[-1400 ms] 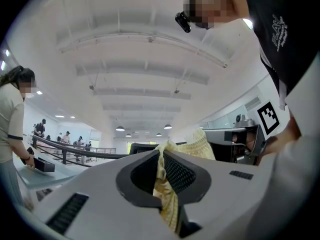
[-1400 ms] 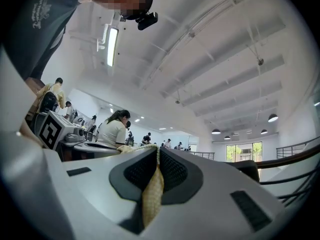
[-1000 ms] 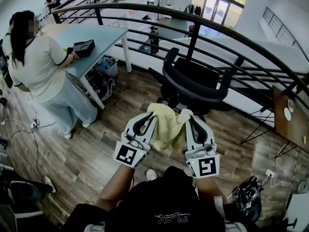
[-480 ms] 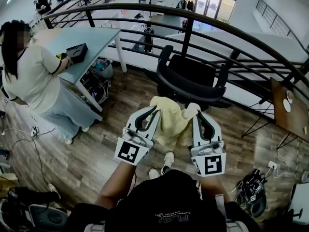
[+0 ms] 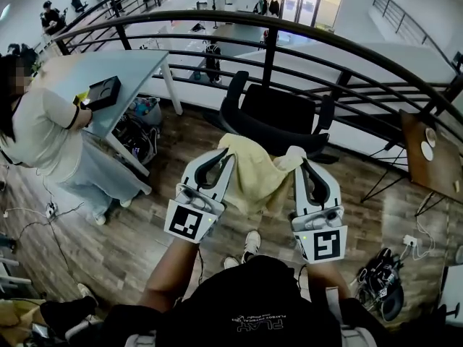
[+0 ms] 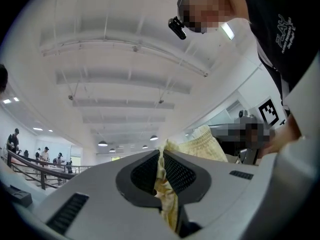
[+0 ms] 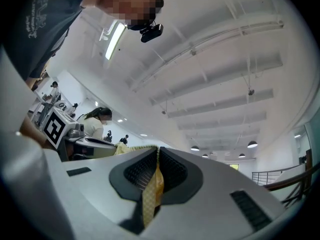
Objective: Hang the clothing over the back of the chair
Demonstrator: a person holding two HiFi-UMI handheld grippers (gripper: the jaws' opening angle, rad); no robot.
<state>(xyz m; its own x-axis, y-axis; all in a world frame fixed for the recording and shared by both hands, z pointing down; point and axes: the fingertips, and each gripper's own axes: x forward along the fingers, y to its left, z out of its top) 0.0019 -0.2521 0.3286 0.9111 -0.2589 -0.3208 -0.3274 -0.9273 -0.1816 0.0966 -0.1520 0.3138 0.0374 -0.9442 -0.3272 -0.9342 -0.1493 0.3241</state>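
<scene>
A pale yellow garment hangs stretched between my two grippers in the head view, just in front of a black office chair. My left gripper is shut on the garment's left edge, where the yellow cloth shows pinched between the jaws. My right gripper is shut on the right edge, a strip of cloth caught between its jaws. Both grippers point upward toward the ceiling. The chair's backrest faces me, slightly beyond the garment.
A curved black railing runs behind the chair. A grey table with a black box stands at left, with a person beside it. A wooden table is at right, bags on the floor.
The grippers and garment have moved forward and closer to the chair. The person at the left has slid toward the frame's edge as the view advanced.
</scene>
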